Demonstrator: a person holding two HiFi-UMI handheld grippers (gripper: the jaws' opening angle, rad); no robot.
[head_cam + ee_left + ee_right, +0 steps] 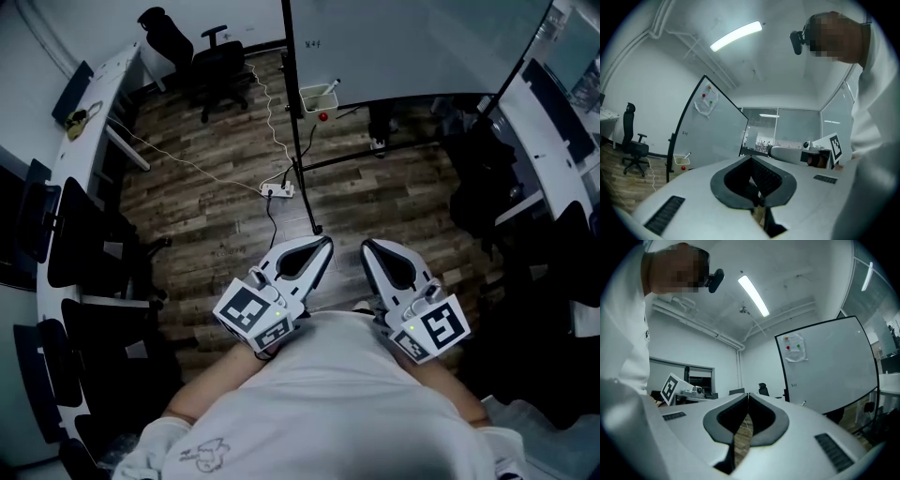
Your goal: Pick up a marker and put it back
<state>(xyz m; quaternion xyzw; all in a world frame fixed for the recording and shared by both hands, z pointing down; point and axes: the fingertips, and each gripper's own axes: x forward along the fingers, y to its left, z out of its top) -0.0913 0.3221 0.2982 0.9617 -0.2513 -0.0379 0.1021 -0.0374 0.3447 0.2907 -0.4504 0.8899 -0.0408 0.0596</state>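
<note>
The left gripper (751, 158) is seen with its 2 jaws brought together at the tips, nothing between them. Beyond it a whiteboard (710, 126) is stood on a dark frame, with a small box (680, 161) hung low, 1 marker (687, 155) stuck in it. An office chair (633, 145) is placed at the far left, the right gripper (774, 151) at the right.

The head view looks steeply down past the person's torso to the floor (225, 178), with the left claw (323, 246) and right claw (367, 246) close below. Each gripper view sits just behind its own claw and is tilted toward the ceiling (754, 61). All three views share the whiteboard (412, 47). Each gripper view also catches the other claw.
</note>
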